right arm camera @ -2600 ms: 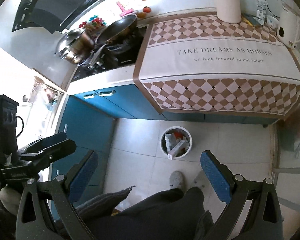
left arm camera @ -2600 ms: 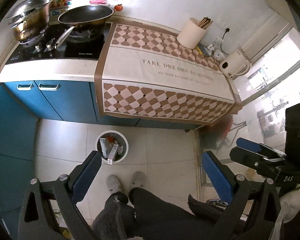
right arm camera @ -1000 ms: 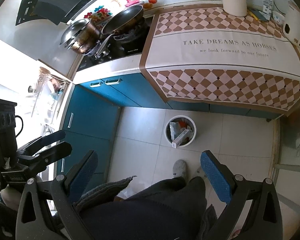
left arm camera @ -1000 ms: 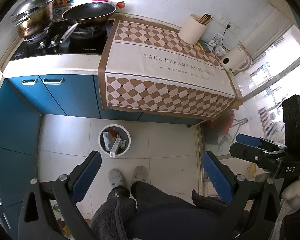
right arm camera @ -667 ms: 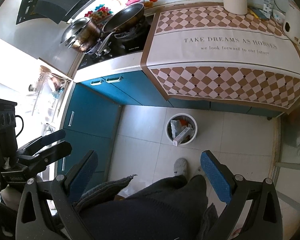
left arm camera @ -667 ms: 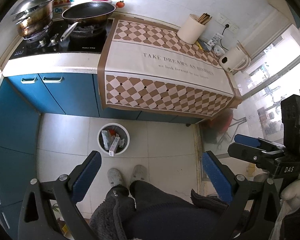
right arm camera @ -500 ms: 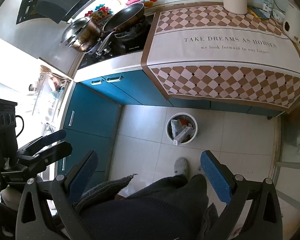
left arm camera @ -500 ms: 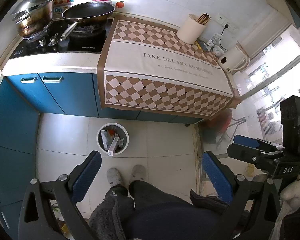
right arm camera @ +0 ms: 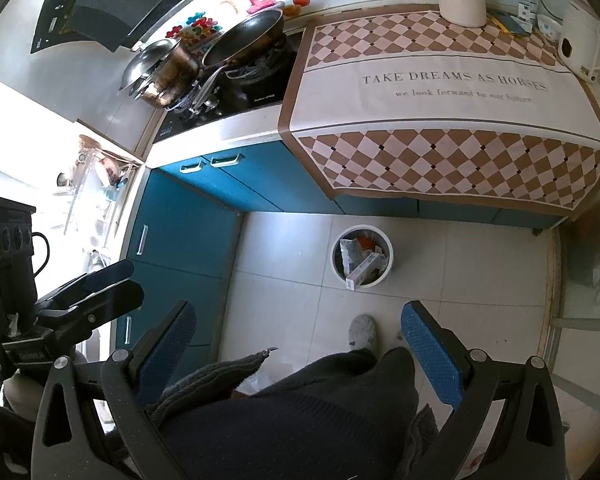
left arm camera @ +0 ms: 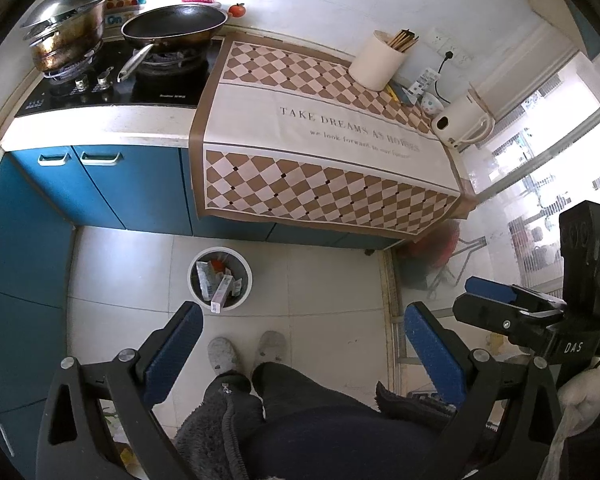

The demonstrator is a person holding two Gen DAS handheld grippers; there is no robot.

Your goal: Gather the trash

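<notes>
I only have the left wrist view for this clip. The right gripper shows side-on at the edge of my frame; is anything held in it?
Observer: No. In the right wrist view the right gripper has its fingers wide apart, with nothing between them.
Operator: What is above the stove? My view cuts off there.
Observer: A black range hood hangs over it.
</notes>
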